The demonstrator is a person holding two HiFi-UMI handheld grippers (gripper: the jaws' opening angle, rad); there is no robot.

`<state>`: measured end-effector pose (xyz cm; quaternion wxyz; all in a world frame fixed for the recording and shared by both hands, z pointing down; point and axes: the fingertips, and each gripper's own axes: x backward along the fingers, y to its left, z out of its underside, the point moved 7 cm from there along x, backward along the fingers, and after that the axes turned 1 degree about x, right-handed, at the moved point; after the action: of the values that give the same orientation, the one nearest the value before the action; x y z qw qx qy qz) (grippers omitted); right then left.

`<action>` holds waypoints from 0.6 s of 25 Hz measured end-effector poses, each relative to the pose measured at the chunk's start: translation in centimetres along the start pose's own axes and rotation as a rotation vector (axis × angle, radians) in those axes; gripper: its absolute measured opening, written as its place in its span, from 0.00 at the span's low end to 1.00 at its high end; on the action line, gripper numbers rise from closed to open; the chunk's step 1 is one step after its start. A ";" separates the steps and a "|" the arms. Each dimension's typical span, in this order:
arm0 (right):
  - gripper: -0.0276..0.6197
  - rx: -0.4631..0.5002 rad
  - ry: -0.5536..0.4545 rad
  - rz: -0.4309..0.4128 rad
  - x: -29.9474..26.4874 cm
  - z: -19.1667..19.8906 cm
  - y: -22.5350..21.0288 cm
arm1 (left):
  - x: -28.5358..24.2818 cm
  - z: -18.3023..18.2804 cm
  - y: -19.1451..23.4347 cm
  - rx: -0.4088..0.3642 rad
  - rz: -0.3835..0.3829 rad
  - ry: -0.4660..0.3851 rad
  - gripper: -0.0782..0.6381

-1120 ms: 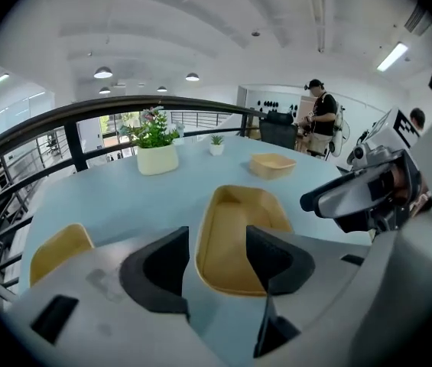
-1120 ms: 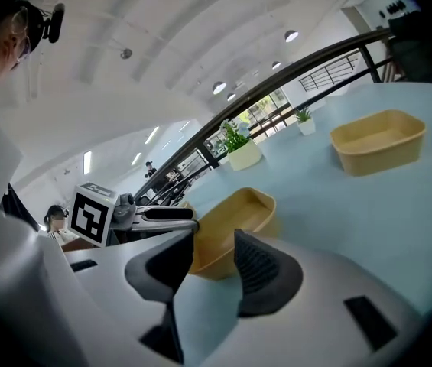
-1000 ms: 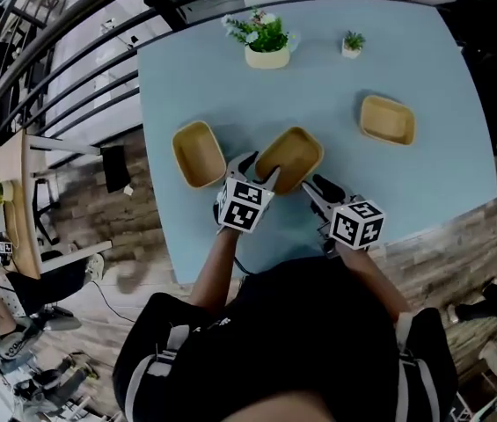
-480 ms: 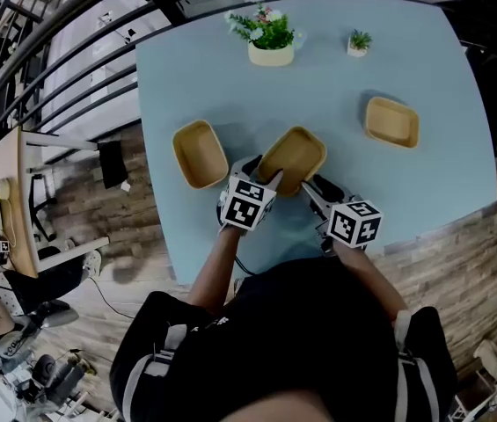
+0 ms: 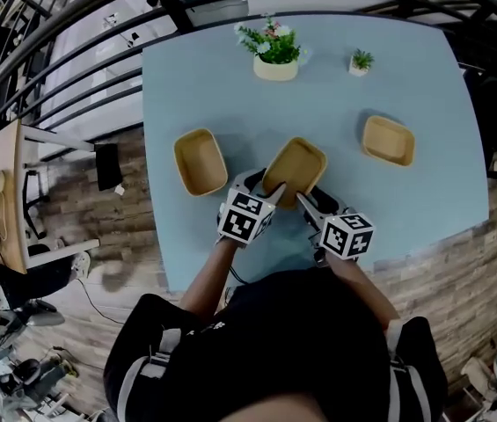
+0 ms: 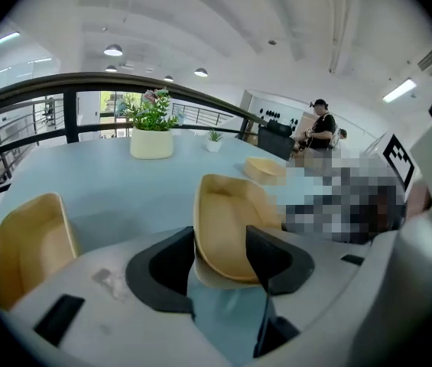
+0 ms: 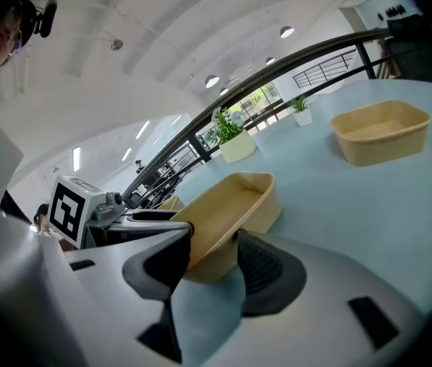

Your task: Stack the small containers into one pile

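left hand-held gripper [image 5: 266,189] and right hand-held gripper [image 5: 310,199] both clamped on near rim of middle container [image 5: 296,165], tilted above the desk [image 5: 406,60].

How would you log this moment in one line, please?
left gripper: on middle container | right gripper: on it too | stack: not started

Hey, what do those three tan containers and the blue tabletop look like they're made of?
The middle container, left container and right container look like thin matte pulp or bamboo-fibre: uniform tan, no gloss, thin rims. Plastic is possible. The tabletop looks like smooth pale-blue laminate, with a faint sheen.
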<state>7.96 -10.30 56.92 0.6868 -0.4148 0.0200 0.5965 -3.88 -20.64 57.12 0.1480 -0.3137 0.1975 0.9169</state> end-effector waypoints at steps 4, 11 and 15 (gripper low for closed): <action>0.35 0.008 -0.024 0.004 0.9 -0.6 0.4 | 0.8 -1.0 -0.8 0.006 0.017 -0.047 0.41; 0.35 0.047 -0.062 0.022 2.2 -0.9 1.1 | 2.1 -1.1 -2.3 -0.020 0.019 -0.098 0.41; 0.35 0.080 -0.079 0.045 2.7 -0.8 1.9 | 2.9 -0.7 -2.8 -0.020 0.025 -0.111 0.41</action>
<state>7.51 -8.70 53.97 0.6896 -0.3626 0.0260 0.6263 -4.67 -18.10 54.02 0.1441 -0.2614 0.1839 0.9365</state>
